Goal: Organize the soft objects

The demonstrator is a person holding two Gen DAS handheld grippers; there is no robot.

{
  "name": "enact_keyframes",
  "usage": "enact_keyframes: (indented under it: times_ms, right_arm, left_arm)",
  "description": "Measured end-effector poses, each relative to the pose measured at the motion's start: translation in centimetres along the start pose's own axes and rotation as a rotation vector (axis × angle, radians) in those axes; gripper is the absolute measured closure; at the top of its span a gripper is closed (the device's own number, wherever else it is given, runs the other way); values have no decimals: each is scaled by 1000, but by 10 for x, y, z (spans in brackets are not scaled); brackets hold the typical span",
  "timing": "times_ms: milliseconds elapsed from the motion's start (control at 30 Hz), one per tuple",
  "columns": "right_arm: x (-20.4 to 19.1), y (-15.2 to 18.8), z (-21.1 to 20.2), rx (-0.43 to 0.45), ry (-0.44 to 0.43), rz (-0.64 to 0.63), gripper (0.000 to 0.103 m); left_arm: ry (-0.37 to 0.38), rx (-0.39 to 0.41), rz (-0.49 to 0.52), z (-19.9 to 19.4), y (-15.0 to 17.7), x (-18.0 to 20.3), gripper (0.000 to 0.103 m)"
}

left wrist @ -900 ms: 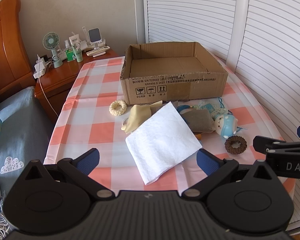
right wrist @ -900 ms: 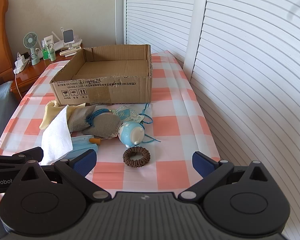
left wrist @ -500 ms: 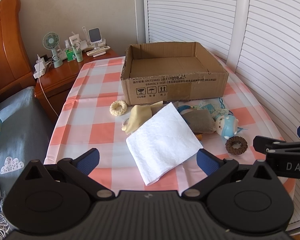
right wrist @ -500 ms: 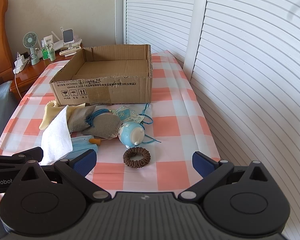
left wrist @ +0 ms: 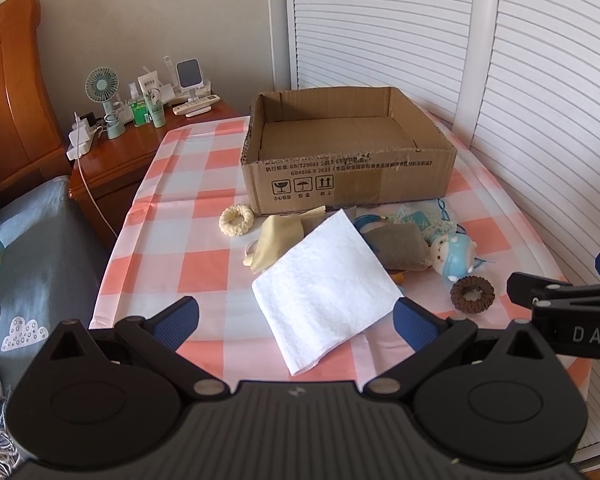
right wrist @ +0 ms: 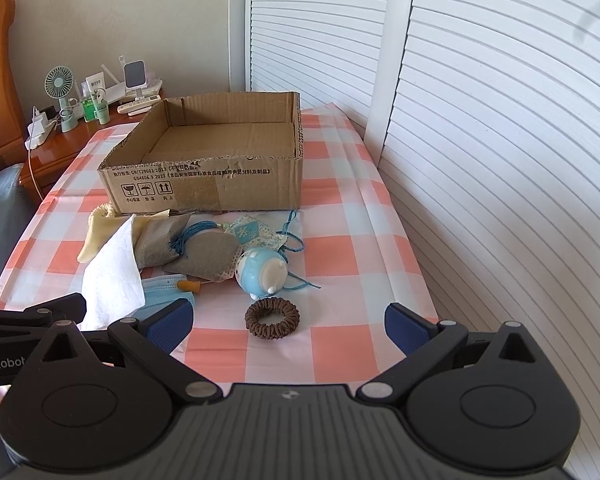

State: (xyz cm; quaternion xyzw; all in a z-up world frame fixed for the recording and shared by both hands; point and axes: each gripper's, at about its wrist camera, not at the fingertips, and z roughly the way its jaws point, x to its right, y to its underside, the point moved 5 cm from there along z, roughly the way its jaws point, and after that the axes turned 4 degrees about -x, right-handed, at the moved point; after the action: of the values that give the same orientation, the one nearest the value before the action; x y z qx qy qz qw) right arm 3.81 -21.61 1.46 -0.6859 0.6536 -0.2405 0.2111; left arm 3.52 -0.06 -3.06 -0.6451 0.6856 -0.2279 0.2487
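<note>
Corrugated cardboard box (left wrist: 350, 178), matt, torn rim. White cloth (left wrist: 326, 292) soft, textured. Brown scrunchie (right wrist: 272, 317) knitted, rough. Blue toy (right wrist: 261, 270) glossy plastic. Checked tablecloth (left wrist: 188, 240) smooth fabric. Nightstand (left wrist: 116, 160) glossy wood.

Matte black all over on the left gripper (left wrist: 296, 318): ribbed centre plate with a small pale logo, two round discs, silver rivets, triangular cut-outs, and blue textured fingertips (left wrist: 178, 316). The right gripper (right wrist: 288, 322) is built the same, and white lettering "DAS" shows on its side in the left view.
</note>
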Motion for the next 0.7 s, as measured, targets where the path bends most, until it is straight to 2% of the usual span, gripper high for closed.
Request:
enact_keyframes:
  times_ms: [700]
  right_arm:
    - [0, 0, -1, 3, 1, 1, 0]
  left_arm:
    - [1, 6, 2, -2, -2, 0, 1]
